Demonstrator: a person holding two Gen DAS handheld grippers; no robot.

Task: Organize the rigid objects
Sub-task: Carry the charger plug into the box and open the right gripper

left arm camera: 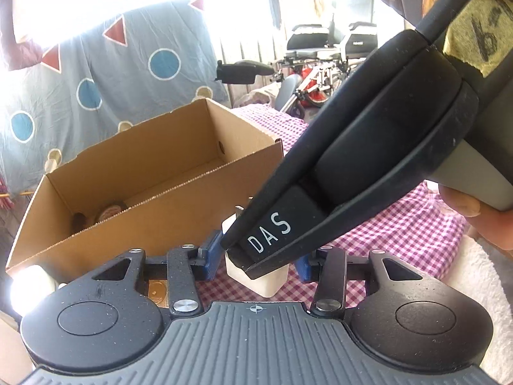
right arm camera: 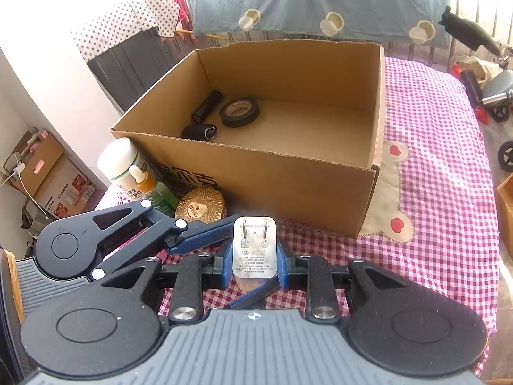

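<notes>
The right gripper (right arm camera: 255, 261) has its blue jaws closed on the sides of the white charger plug (right arm camera: 255, 250), prongs facing up toward the camera. The left gripper (left arm camera: 258, 256) brackets the same plug; its jaws stand narrow, but the right tool hides the contact, so whether they press I cannot tell. The plug appears to hang just above the checked cloth (right arm camera: 433, 192), near the front wall of the cardboard box (right arm camera: 288, 186). The step in hand looks like carrying the plug to the box; next it must clear that wall and go down onto bare floor, away from the tape roll (right arm camera: 239, 112) and two black cylinders (right arm camera: 206, 106). A gold compact (right arm camera: 201, 205) and bottles (right arm camera: 128, 173) wait at the box's left front corner.
</notes>
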